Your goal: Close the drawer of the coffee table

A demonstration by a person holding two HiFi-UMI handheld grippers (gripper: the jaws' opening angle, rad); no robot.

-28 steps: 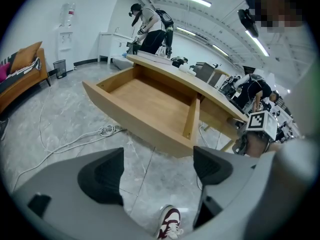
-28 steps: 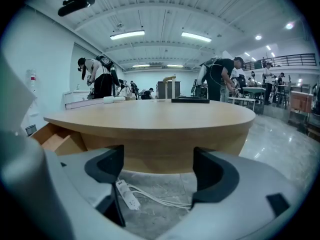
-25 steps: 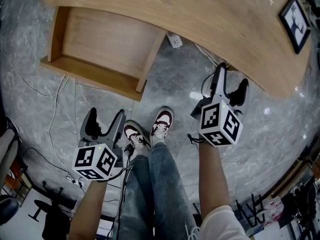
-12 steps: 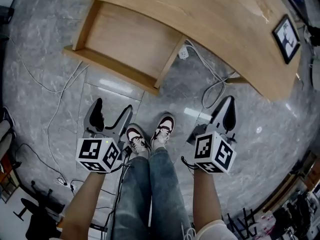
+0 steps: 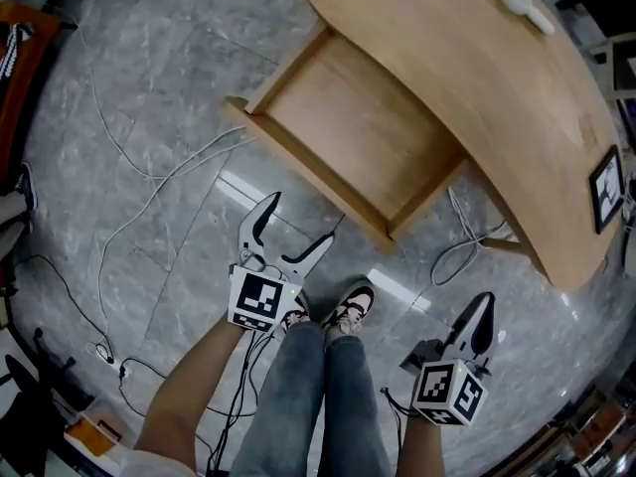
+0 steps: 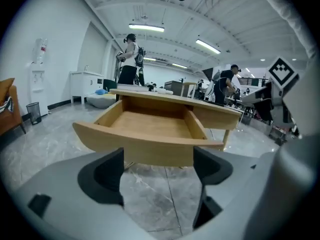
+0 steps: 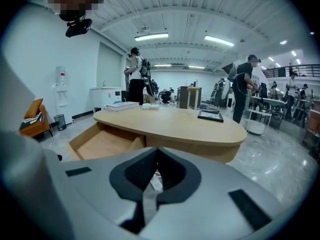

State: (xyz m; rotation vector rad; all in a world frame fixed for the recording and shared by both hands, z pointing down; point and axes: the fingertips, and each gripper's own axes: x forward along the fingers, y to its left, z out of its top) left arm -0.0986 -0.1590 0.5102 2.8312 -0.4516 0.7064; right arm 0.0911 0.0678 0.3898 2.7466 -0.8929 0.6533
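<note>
drawer point(image 5: 358, 137) rear hidden under coffee table point(image 5: 477, 87); left gripper point(image 5: 300, 218) jaws wide, right gripper point(image 5: 483, 311) pinched together.

Cables point(image 5: 149, 177) trail over the grey floor point(image 5: 169, 58) at left; a framed picture point(image 5: 606, 189) at right edge, white object point(image 5: 525, 6) upper right.

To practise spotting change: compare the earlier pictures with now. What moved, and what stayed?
The right tongs closed empty and drew back from the table. The left tongs, open, turned toward the drawer. It stays open, untouched.
</note>
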